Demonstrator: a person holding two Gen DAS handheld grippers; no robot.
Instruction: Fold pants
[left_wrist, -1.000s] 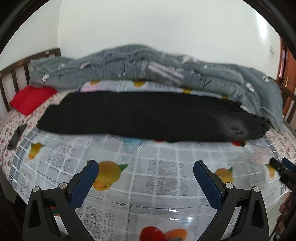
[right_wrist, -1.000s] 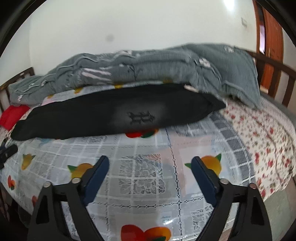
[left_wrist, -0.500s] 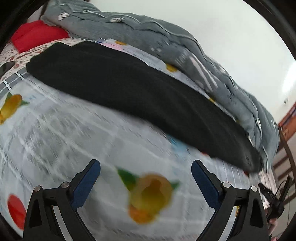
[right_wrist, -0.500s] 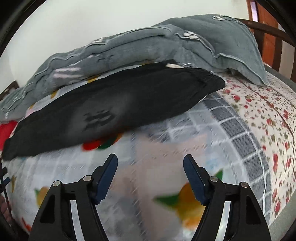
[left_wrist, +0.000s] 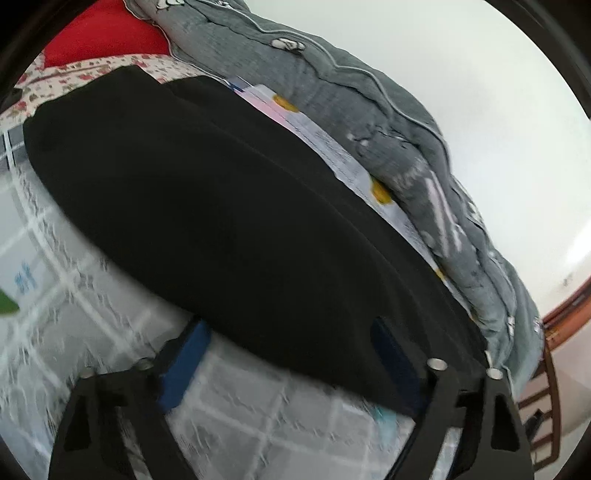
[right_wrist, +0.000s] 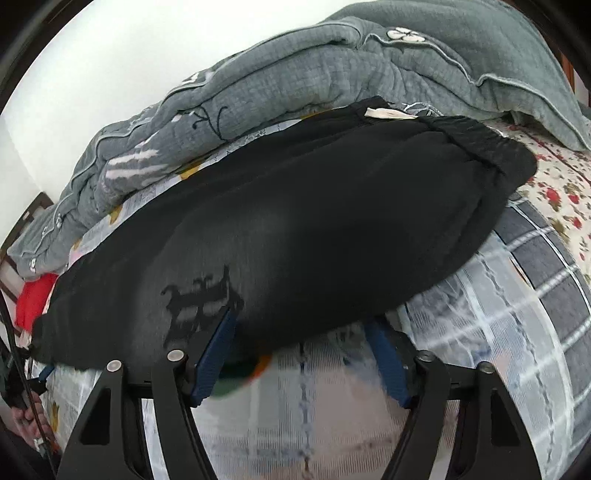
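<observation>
Clutter first: grey quilt (right_wrist: 332, 70) bunched along the far side of the bed, running 9 to 2 o'clock in the right wrist view and touching the far edge of the black pants (right_wrist: 295, 240); same quilt (left_wrist: 369, 107) sits at 12 to 3 o'clock in the left wrist view. Red pillow (left_wrist: 103, 33) at 11 o'clock left view, past the pants' end. Fruit-print checked sheet (right_wrist: 517, 314) under everything, floral sheet (right_wrist: 554, 184) at 3 o'clock beyond the waistband. Wooden bed rail (left_wrist: 546, 398) at 4 o'clock left view. Pants lie flat and stretched lengthwise across the bed, waistband end at 2 o'clock in the right view, leg end at 10 o'clock in the left view (left_wrist: 240, 221). Left gripper (left_wrist: 291, 350) spread wide, holding nothing; both blue pads sit at the near hem, the right one overlapping the black cloth, contact unclear through motion blur. Right gripper (right_wrist: 303, 354) also wide apart, nothing clamped, pad tips right at the near edge of the pants. Writing: a dark graphic mark (right_wrist: 199, 299) on the pants just above the right gripper's left pad, not legible. Small white tag (right_wrist: 388, 113) at the waistband, no readable text. Blue print on the sheet at 9 o'clock left view, too blurred to read.
</observation>
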